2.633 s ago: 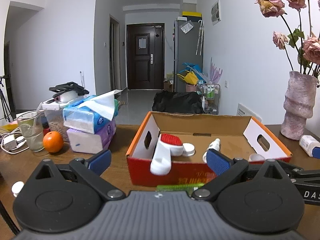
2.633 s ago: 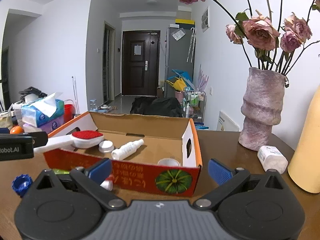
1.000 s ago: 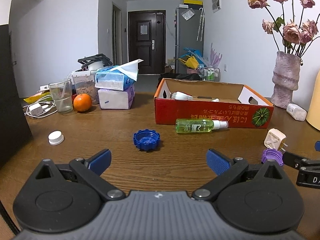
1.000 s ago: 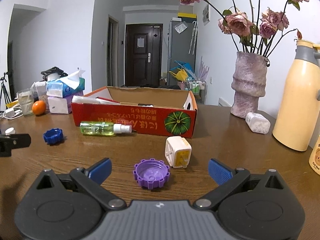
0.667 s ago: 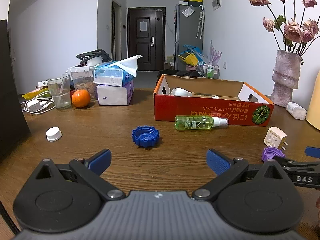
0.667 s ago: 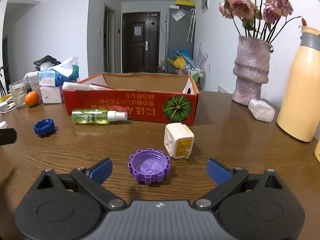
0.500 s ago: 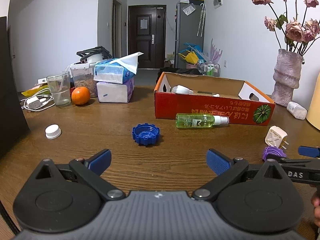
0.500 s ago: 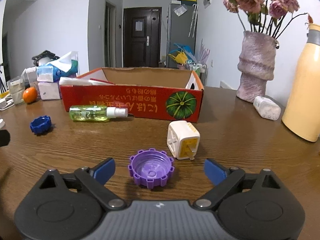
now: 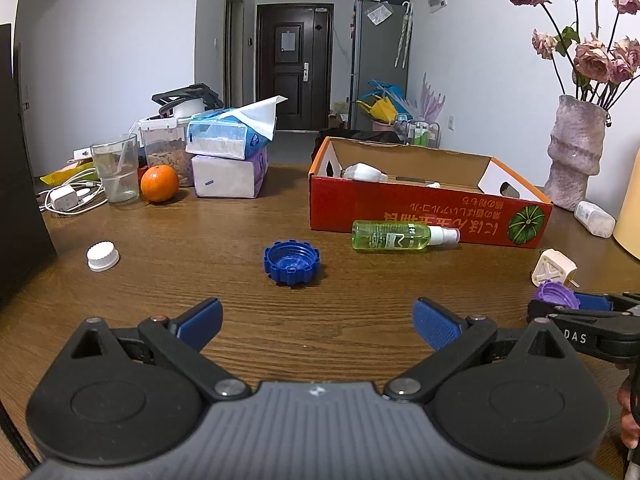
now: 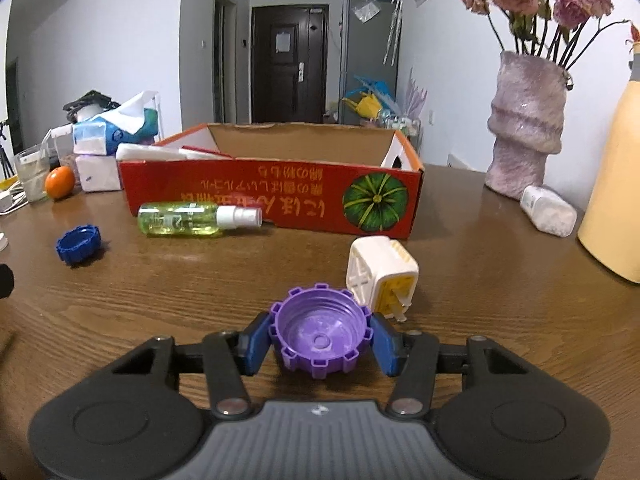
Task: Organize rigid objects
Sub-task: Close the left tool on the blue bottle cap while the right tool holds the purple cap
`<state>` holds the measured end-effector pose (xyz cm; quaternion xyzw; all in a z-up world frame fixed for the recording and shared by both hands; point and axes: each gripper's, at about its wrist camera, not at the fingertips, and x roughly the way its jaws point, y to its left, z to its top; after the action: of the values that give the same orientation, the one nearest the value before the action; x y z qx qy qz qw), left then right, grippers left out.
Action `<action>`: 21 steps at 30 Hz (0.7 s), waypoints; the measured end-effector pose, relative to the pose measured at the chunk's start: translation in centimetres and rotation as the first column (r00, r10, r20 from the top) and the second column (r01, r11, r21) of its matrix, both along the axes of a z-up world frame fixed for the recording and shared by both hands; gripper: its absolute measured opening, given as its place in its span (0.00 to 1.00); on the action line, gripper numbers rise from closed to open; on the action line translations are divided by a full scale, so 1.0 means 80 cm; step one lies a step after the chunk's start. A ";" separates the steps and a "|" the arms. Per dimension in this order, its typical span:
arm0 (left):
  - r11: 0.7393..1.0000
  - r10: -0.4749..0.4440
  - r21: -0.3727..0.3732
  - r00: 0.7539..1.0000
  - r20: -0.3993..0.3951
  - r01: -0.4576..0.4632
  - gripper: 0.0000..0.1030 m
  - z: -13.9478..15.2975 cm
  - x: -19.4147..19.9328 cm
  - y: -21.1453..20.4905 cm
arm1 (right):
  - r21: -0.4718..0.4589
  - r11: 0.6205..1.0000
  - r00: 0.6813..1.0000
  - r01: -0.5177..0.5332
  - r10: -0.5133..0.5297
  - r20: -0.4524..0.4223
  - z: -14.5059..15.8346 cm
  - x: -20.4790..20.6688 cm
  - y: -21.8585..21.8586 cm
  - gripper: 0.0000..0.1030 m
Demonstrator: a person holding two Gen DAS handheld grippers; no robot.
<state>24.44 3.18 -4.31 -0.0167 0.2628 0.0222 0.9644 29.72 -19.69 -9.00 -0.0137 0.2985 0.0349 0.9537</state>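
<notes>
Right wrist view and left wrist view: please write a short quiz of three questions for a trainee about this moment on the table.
1. True or false: the right gripper has its pads on both sides of the purple cap.
2. Which item lies directly in front of the red box? A) orange B) green spray bottle C) white cap
3. Fill in: the left gripper is ____ and holds nothing.

Key:
1. True.
2. B, the green spray bottle lies on its side there.
3. Open; the blue cap lies ahead of it, untouched.

A ridged purple cap (image 10: 320, 334) sits open-side up on the table, just beside a white plug (image 10: 382, 270).
</notes>
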 end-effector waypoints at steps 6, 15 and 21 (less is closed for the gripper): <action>1.000 0.003 -0.006 1.000 -0.013 -0.003 1.00 -0.003 0.004 0.003 | 0.006 1.000 0.999 0.021 -0.022 0.035 0.006 -0.005 -0.005 0.50; 1.000 0.024 -0.007 0.999 -0.030 -0.024 1.00 -0.008 0.025 0.012 | 0.014 0.999 0.996 0.041 -0.042 0.077 0.013 -0.011 -0.009 0.50; 1.000 0.030 0.008 0.999 -0.035 -0.030 1.00 -0.012 0.041 0.014 | 0.021 0.998 0.993 0.059 -0.061 0.099 0.016 -0.013 -0.014 0.50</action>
<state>27.74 4.32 -5.30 -0.0165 0.2794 0.0380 0.9593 28.69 -20.78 -7.71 0.0022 0.2506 0.0082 0.9681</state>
